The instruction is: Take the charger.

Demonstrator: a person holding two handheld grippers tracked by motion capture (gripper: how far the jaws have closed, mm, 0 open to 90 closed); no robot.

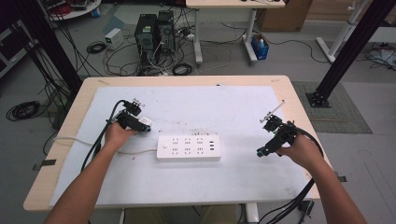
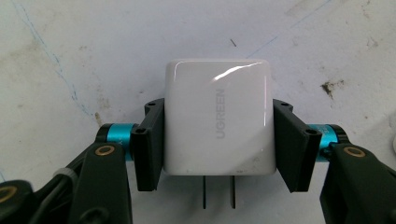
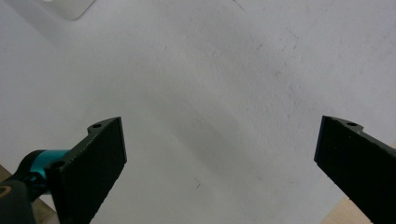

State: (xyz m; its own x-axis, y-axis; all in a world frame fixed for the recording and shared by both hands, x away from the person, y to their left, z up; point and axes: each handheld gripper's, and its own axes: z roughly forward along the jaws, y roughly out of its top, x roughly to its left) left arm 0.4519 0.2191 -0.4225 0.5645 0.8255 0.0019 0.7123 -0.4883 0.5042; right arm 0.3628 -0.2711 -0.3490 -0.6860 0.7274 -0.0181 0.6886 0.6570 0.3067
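Note:
A white plug-in charger (image 2: 218, 123) marked UGREEN lies on the white mat, its two metal prongs pointing back toward the camera. My left gripper (image 2: 218, 140) is shut on it, one black pad pressed flat against each side. In the high view the charger (image 1: 145, 122) and left gripper (image 1: 141, 125) sit just above the left end of a white power strip (image 1: 188, 148), which has several sockets and lies mid-table. My right gripper (image 1: 261, 151) hovers over the mat to the right of the strip. Its jaws (image 3: 219, 154) stand wide open with nothing between them.
The strip's white cord (image 1: 84, 141) runs left across the mat toward the table edge. The white mat (image 1: 233, 112) covers most of the wooden table (image 1: 299, 98). A corner of the power strip (image 3: 70, 7) shows in the right gripper view. Computers and cables stand on the floor beyond.

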